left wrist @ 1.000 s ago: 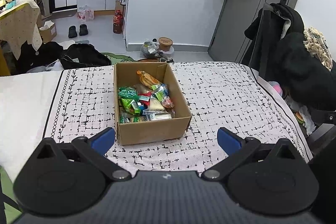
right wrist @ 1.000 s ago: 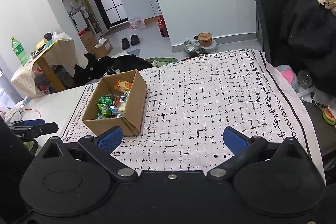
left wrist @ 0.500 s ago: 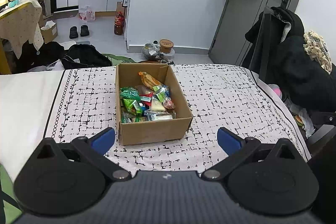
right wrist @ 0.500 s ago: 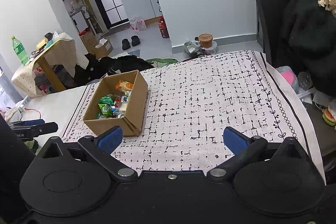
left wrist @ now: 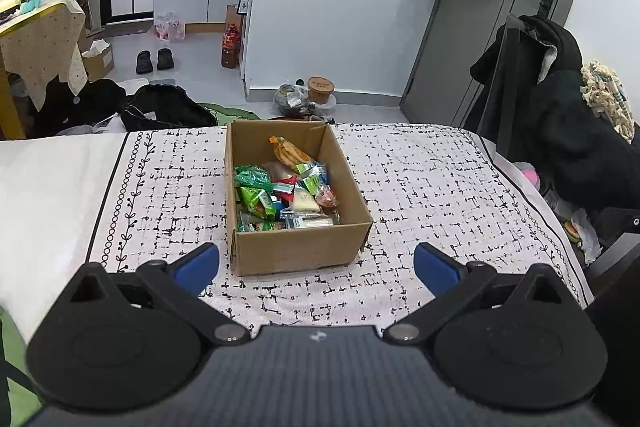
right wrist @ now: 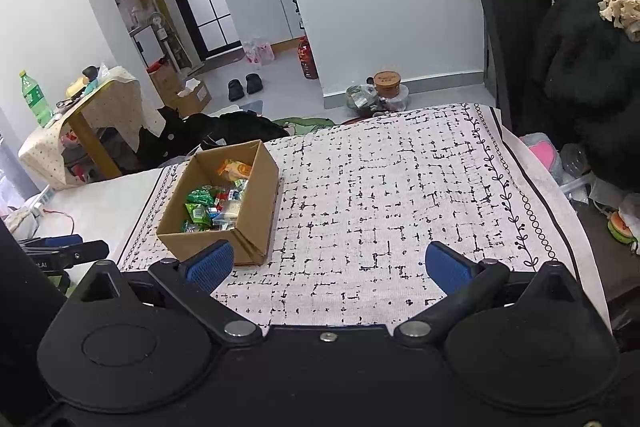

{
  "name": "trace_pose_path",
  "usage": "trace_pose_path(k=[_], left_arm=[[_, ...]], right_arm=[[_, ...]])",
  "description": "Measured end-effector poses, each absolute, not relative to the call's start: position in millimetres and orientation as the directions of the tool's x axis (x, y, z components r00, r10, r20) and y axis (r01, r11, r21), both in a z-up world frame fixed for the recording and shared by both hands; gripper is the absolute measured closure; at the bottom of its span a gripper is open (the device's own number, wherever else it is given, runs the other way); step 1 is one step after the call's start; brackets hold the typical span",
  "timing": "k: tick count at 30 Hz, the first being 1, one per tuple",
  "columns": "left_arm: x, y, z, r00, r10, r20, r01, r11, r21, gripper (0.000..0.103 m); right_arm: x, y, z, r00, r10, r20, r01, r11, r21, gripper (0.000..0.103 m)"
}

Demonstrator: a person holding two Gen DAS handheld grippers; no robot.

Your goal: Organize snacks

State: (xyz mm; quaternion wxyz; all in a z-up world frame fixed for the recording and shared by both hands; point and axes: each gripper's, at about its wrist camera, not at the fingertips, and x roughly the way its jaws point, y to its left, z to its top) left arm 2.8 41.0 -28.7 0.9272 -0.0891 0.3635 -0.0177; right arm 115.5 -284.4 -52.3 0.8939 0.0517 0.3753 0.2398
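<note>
An open cardboard box (left wrist: 298, 251) stands on the patterned tablecloth (left wrist: 420, 187), filled with several wrapped snacks (left wrist: 280, 191) in green, orange, red and white. My left gripper (left wrist: 316, 265) is open and empty, just in front of the box's near wall. In the right wrist view the box (right wrist: 256, 211) sits to the left with the snacks (right wrist: 212, 205) inside. My right gripper (right wrist: 328, 267) is open and empty over the bare cloth, right of the box. The left gripper's fingers (right wrist: 64, 251) show at the far left there.
A chair draped with black coats (left wrist: 560, 131) stands at the table's right edge. Beyond the far edge the floor holds black bags (left wrist: 160, 109), shoes (left wrist: 154, 61), a red bottle (left wrist: 231, 45) and a round tub (left wrist: 320, 89). A side table with a green bottle (right wrist: 34, 99) is at left.
Both grippers stay open and empty. The left wrist view has risen slightly, so the box sits a little lower and nearer the fingers. The right view barely shifts.
</note>
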Motion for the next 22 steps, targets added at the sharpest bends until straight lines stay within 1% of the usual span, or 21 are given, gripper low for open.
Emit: trace_pose_path(k=[11, 22], left_arm=[[3.2, 41.9, -26.7, 0.742, -0.087, -0.664, -0.034, 0.985, -0.167, 0.000], [2.9, 35.5, -27.3, 0.745, -0.096, -0.661, 0.002, 0.990, -0.141, 0.000]], right_arm=[[115.7, -286.4, -54.5, 0.608, 0.456, -0.650, -0.373, 0.887, 0.273, 0.000], [117.4, -286.5, -58.2, 0.601, 0.455, -0.658, -0.365, 0.888, 0.281, 0.000]])
